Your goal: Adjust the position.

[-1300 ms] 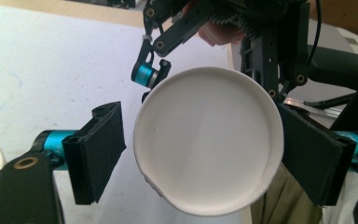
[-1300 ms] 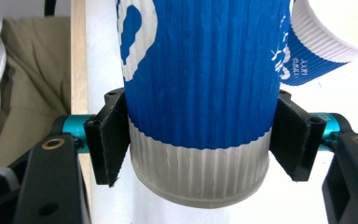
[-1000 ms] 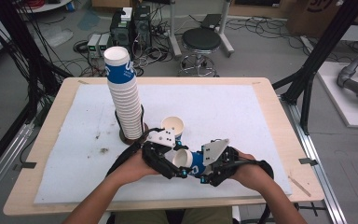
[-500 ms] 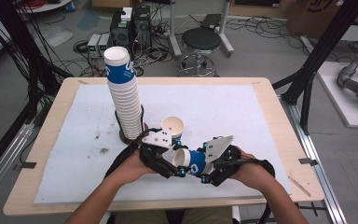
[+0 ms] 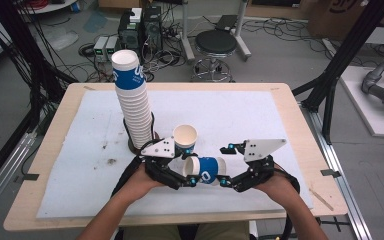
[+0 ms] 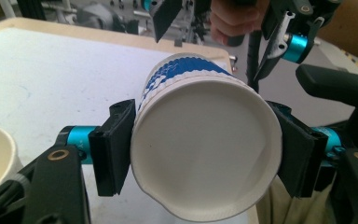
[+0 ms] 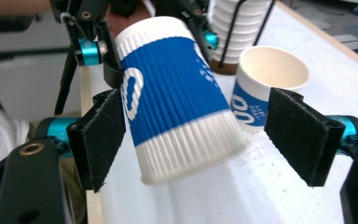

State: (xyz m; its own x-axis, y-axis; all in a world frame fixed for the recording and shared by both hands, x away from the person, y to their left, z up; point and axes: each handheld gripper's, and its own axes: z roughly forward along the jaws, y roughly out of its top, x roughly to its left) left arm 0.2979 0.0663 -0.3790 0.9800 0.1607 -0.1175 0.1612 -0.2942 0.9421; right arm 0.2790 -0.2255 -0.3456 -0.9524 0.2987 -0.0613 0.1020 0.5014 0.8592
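Clamping a sideways cup [image 6: 205,149] at its rim, the left gripper [image 6: 205,154] holds it between the right gripper's [image 7: 205,140] spread jaws.

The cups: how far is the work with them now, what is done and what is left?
Done: one cup stands upright on the table beside the tall stack. In hand: the left gripper clamps a sideways cup near its rim; the right gripper is open around its base. Left: many stacked cups, apparently.

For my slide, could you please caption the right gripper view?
Right tool open around the base of a blue-and-white cup held sideways by the left tool.
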